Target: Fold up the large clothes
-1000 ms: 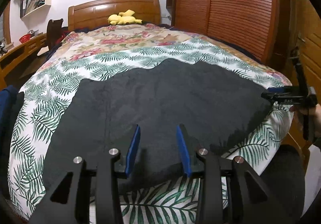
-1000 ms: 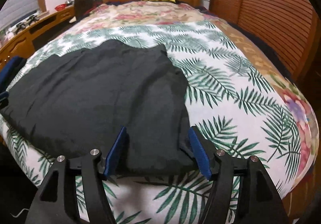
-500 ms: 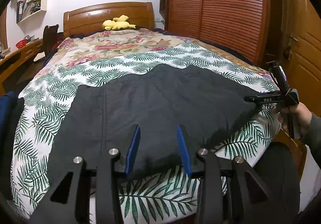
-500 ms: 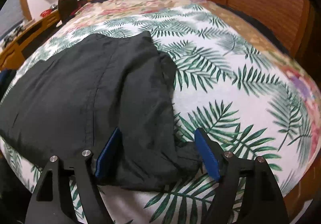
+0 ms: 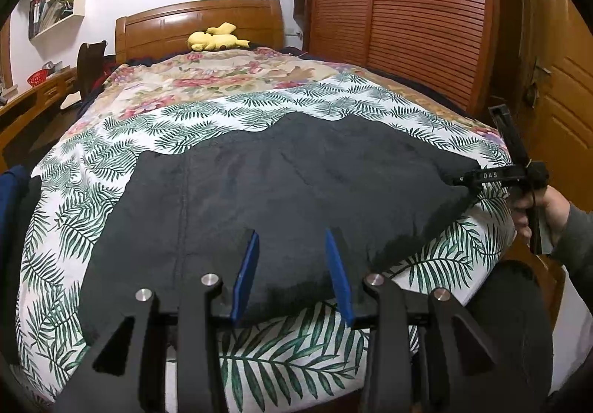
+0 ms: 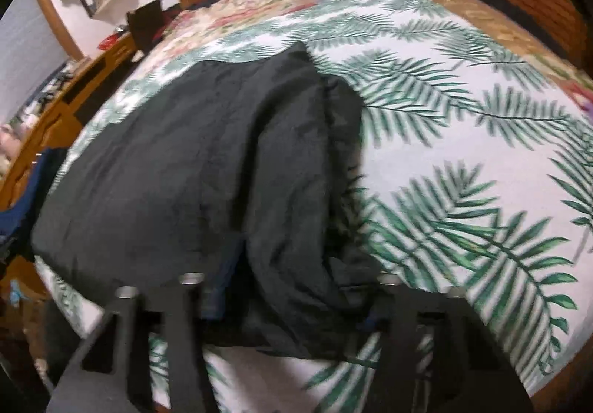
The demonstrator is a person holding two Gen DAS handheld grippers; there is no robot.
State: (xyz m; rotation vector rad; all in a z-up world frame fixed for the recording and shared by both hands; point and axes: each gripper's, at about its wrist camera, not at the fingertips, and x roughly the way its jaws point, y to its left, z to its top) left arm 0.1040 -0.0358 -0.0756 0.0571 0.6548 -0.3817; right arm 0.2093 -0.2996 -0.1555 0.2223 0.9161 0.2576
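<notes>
Black garment (image 6: 192,168) bunches, seemingly pinched, between closing right fingers (image 6: 226,276); left fingers (image 5: 246,274) gape above it.

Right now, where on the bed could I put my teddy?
Bare leafy sheet lies right of the black garment, and the floral bedspread stretches free up to the yellow plush toy. The near edge is crowded by hand-held grippers.

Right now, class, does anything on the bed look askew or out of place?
Yes: the dark garment lies mostly flat, but its near right corner is bunched into folds where the right gripper is closing on it.
</notes>
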